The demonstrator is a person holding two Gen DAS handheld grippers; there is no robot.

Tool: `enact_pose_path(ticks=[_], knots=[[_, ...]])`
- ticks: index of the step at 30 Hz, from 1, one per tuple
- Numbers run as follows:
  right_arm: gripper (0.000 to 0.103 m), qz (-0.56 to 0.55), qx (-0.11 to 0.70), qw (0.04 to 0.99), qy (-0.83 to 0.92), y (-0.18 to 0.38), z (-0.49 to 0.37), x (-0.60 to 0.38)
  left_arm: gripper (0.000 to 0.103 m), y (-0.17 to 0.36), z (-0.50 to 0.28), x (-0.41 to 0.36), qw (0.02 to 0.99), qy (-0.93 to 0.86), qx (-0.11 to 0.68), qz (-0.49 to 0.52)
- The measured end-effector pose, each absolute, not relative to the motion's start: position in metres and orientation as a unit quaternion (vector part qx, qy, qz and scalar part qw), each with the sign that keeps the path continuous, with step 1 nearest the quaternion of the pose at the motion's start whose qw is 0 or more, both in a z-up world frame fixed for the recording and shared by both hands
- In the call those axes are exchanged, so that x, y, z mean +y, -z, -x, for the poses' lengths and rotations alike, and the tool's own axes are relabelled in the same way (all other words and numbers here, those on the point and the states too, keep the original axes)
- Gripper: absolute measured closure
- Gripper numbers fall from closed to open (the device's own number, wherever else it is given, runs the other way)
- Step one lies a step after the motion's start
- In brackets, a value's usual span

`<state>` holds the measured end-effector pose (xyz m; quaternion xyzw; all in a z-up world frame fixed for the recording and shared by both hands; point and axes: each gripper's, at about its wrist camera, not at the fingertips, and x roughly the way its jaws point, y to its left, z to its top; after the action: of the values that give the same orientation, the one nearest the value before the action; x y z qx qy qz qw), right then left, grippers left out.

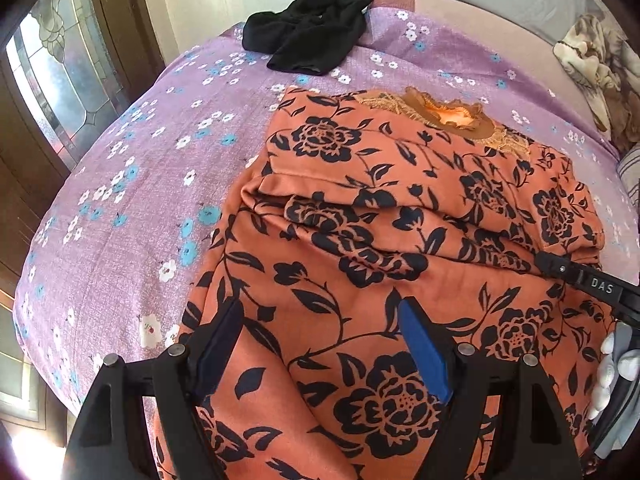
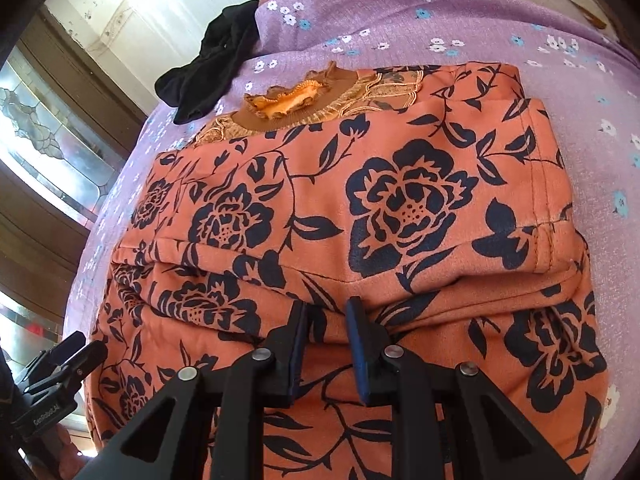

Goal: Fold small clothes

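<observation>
An orange garment (image 1: 380,208) with a black flower print lies on the bed, its ruffled brown collar (image 1: 448,114) at the far end and both sleeves folded in across the chest. It also fills the right wrist view (image 2: 400,200). My left gripper (image 1: 320,308) is open, its jaws wide apart just above the garment's lower part. My right gripper (image 2: 326,308) has its jaws a narrow gap apart, with a ridge of the orange cloth between the pads just below the folded sleeve hem. Its tip shows in the left wrist view (image 1: 560,268).
A purple bedsheet (image 1: 132,168) with small white and blue flowers covers the bed. A black garment (image 1: 308,28) lies crumpled at the far edge. A patterned blanket (image 1: 600,64) sits at the far right. A wooden door with glass panes (image 1: 52,80) stands on the left.
</observation>
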<state>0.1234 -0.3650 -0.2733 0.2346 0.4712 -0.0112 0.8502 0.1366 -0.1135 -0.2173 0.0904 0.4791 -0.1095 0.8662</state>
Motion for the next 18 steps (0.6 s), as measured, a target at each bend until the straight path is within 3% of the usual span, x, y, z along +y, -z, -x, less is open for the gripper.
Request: enact_pose_path(ticks=[10,18], knots=[[0.078,-0.3,0.433,0.849,-0.019,0.285,-0.114,-0.381,0.023,0.212,-0.157,-0.147,0.875,0.129,0.438,-0.162],[0.078,-0.288,0.437,0.852,-0.023,0.282,-0.116,-0.378,0.023,0.219,-0.188,-0.166,0.87,0.136,0.446,-0.163]])
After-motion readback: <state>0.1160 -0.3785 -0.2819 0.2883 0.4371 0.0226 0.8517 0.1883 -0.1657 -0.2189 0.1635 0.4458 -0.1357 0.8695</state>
